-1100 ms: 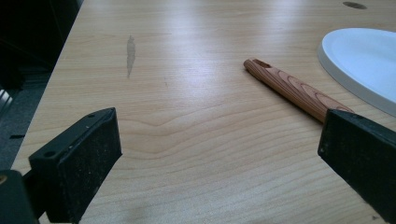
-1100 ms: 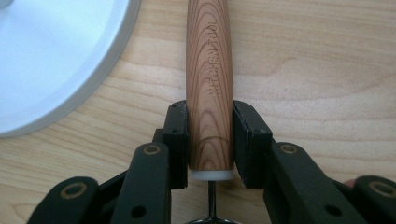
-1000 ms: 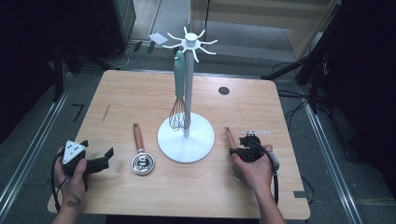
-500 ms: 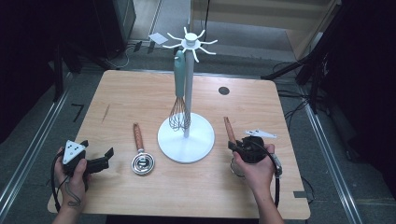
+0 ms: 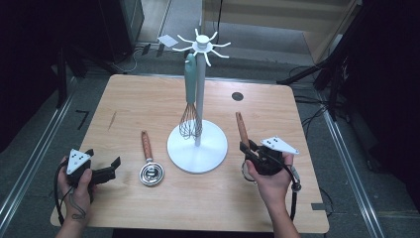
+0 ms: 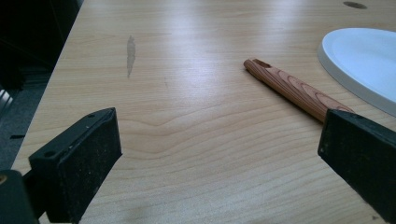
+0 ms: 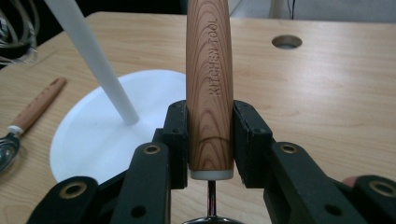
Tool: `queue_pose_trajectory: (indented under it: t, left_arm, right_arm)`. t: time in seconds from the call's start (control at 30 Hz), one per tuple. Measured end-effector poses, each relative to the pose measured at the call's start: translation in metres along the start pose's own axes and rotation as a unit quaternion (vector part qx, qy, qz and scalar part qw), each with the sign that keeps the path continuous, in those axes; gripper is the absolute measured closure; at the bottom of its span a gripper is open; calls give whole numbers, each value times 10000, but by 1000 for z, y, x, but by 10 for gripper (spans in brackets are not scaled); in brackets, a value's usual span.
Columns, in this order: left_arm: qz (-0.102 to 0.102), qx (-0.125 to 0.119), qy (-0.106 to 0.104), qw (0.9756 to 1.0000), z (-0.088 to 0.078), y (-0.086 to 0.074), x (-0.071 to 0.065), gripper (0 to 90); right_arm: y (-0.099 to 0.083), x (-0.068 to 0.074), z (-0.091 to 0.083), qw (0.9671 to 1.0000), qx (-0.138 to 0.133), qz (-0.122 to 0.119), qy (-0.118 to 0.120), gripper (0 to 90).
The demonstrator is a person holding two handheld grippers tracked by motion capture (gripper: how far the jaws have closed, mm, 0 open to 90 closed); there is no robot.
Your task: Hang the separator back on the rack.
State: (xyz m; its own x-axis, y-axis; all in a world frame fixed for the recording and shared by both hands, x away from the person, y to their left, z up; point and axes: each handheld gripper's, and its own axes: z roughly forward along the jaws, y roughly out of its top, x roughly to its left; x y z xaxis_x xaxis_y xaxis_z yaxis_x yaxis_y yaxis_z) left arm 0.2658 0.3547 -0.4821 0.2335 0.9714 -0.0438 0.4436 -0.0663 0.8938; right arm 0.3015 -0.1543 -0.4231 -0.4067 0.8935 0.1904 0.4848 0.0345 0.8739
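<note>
My right gripper (image 5: 247, 149) is shut on a wooden-handled utensil (image 5: 241, 128), near the handle's lower end. It holds the utensil off the table to the right of the white stand's base (image 5: 197, 157). In the right gripper view the handle (image 7: 209, 84), stamped KITCHEN TOOL, rises between both pads (image 7: 177, 140), with a thin metal stem below. My left gripper (image 5: 104, 159) rests open at the front left, nothing between its jaws. A second wooden-handled utensil (image 5: 147, 158) with a round metal head lies flat left of the base; its handle (image 6: 299, 91) shows past the left gripper (image 6: 219, 140).
A teal-handled whisk (image 5: 190, 94) hangs from the hooked top of the stand's pole (image 5: 200, 89). A round hole (image 5: 237, 96) sits in the table's far right part. Bare wood lies at the far left, and the table's edge is close behind both hands.
My right gripper has lifted the wooden-handled utensil off the table, and its handle now points up and away. The left gripper has stayed where it was.
</note>
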Motion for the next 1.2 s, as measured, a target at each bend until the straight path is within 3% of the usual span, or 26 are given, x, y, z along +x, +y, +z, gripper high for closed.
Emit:
queue_pose_trajectory:
  t: [0.63, 1.2]
  left_arm:
    - [-4, -5, -8, 10000, 0, 0, 0, 0]
    - [-4, -2, -5, 10000, 0, 0, 0, 0]
  right_arm:
    - [17, 25, -15, 9963, -745, -336, 260, 706]
    - [33, 42, -24, 9916, -1110, -487, 451, 706]
